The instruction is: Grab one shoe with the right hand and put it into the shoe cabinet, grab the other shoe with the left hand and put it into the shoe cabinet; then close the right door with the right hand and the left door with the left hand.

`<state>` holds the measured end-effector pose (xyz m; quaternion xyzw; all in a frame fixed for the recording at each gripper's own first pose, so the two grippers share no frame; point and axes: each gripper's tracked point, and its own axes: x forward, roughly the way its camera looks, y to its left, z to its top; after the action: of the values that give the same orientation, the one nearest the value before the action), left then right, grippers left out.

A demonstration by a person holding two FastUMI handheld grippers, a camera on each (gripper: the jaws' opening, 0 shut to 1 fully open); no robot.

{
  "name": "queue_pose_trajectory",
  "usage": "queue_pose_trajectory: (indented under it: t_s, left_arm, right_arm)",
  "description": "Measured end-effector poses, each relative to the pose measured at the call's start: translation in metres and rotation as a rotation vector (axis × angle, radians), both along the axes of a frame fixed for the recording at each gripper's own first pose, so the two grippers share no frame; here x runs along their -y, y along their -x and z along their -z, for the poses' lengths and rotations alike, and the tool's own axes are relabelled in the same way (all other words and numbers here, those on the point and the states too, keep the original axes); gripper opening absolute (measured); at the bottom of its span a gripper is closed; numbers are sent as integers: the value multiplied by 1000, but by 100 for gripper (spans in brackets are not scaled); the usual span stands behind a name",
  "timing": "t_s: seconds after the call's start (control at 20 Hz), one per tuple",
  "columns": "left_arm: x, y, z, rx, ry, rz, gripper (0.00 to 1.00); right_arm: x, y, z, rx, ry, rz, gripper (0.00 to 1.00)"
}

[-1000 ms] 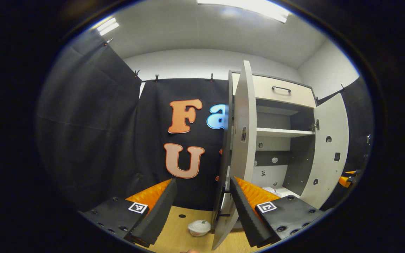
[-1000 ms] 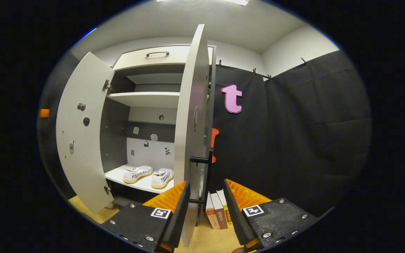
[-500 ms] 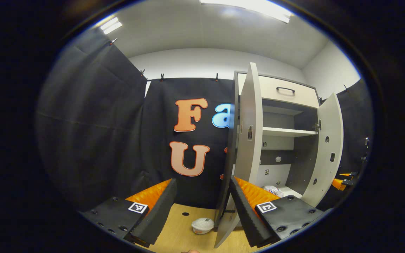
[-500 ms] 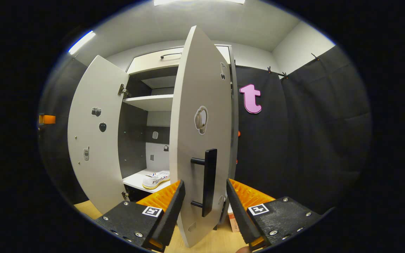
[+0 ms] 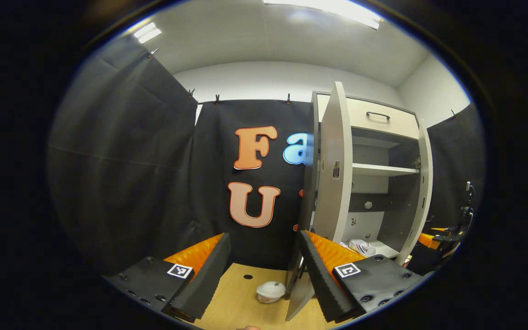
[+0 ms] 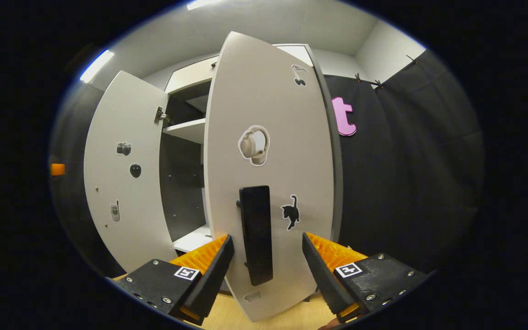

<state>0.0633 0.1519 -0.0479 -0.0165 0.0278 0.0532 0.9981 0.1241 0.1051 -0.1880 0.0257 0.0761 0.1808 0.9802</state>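
Right gripper [image 6: 264, 270] spread wide, black door handle [image 6: 255, 233] centre frame between its fingers, no contact visible. Right door [image 6: 268, 137] partly swung in; headphone sticker [image 6: 255, 145], cat sticker [image 6: 290, 212]. Left gripper [image 5: 264, 270] spread, empty. Left door [image 5: 335, 183] ajar. Shoe [image 5: 364, 247] on shoe cabinet [image 5: 383, 123] bottom shelf, lower right; lettering unreadable. White bowl [image 5: 270, 291] on floor.

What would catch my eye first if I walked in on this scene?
Probably the pale right cabinet door, half swung, with its black bar handle between the open right gripper fingers. In the left gripper view, a white sneaker sits on the cabinet's bottom shelf, and a small white bowl lies on the wooden floor.
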Motion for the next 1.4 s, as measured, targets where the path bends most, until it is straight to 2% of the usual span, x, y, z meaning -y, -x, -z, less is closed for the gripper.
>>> queue_pose_trajectory:
  t_s: [0.2, 0.35, 0.6, 0.95, 1.15, 1.4]
  left_arm:
    - [-17, -1, 9, -20, -4, -21, 96]
    - [-26, -3, 16, -31, -1, -20, 97]
    - [-4, -22, 33, -49, 33, 104, 96]
    - [39, -56, 68, -103, 30, 247, 97]
    - [55, -66, 83, -127, 42, 292, 96]
    - [68, -77, 97, -159, 49, 322, 96]
  right_arm:
    - [-34, -23, 7, -2, 27, 23, 92]
    - [-35, -38, 3, 38, 53, 93, 90]
    - [-46, -55, 6, 18, 30, 108, 91]
    - [-66, -75, 13, 11, 35, 119, 90]
    - [-70, -81, 18, 5, 29, 116, 90]
    - [-72, -69, 15, -17, -2, 104, 92]
